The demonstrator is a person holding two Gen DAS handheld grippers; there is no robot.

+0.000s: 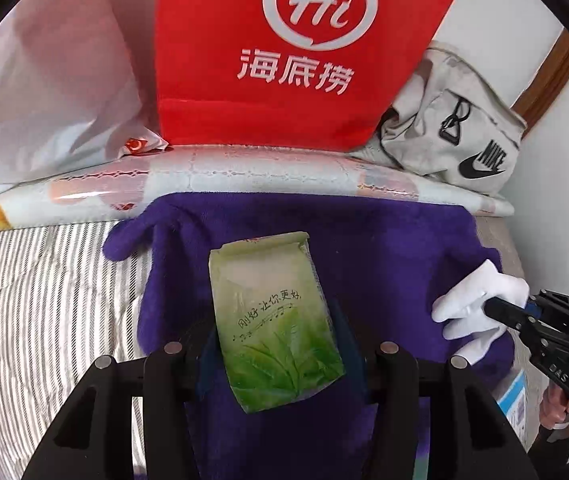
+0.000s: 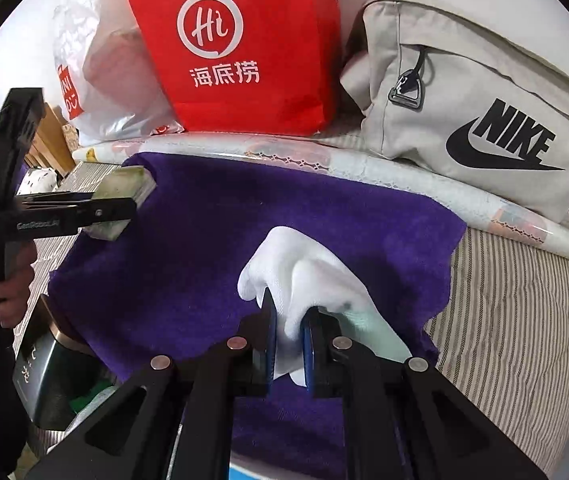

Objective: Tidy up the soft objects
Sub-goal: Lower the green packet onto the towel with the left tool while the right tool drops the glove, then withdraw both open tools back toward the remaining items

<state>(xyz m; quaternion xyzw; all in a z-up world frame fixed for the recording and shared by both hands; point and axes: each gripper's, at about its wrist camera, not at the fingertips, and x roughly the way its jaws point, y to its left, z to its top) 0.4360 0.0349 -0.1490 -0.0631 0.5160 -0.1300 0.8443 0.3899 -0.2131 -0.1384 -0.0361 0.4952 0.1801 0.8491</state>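
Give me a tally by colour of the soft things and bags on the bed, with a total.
Red: 1, the paper bag
Purple: 1, the towel
Green: 1, the tissue pack, in the left gripper
White: 2, the glove in the right gripper, and the plastic bag
Grey: 1, the Nike bag
Total: 6

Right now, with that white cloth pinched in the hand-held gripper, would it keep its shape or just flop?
Probably flop: the white cloth bunches and folds around the right hand-held gripper. It looks thin, so likely light. Unlikely to slip, being pinched tightly.
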